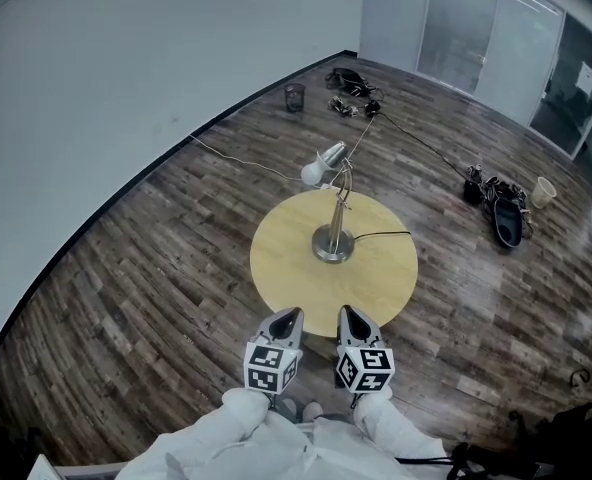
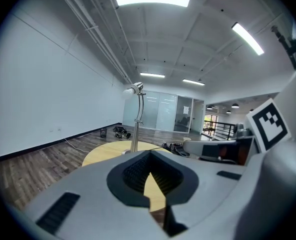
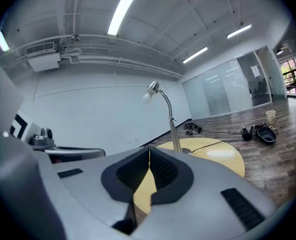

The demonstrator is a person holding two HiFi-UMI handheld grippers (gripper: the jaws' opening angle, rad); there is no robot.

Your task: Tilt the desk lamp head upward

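Note:
A silver desk lamp [image 1: 333, 230] stands on a round light-wood table [image 1: 281, 268]. Its round base [image 1: 333, 245] sits mid-table. The curved neck rises to the lamp head [image 1: 323, 163], which leans out to the far left and points down. In the left gripper view the lamp [image 2: 136, 119] stands ahead, with its head [image 2: 133, 89] turned left; in the right gripper view the lamp [image 3: 169, 119] shows its head [image 3: 151, 90] likewise. My left gripper [image 1: 285, 319] and right gripper [image 1: 353, 320] hover side by side at the table's near edge. Both are shut, hold nothing, and are well short of the lamp.
The lamp's black cord [image 1: 384, 234] trails off the table to the right. On the wood floor lie a dark cup [image 1: 294, 97], tangled gear [image 1: 352, 92] at the back, a dark bag [image 1: 506, 214] and a paper cup [image 1: 543, 191] at right. A white wall runs along the left.

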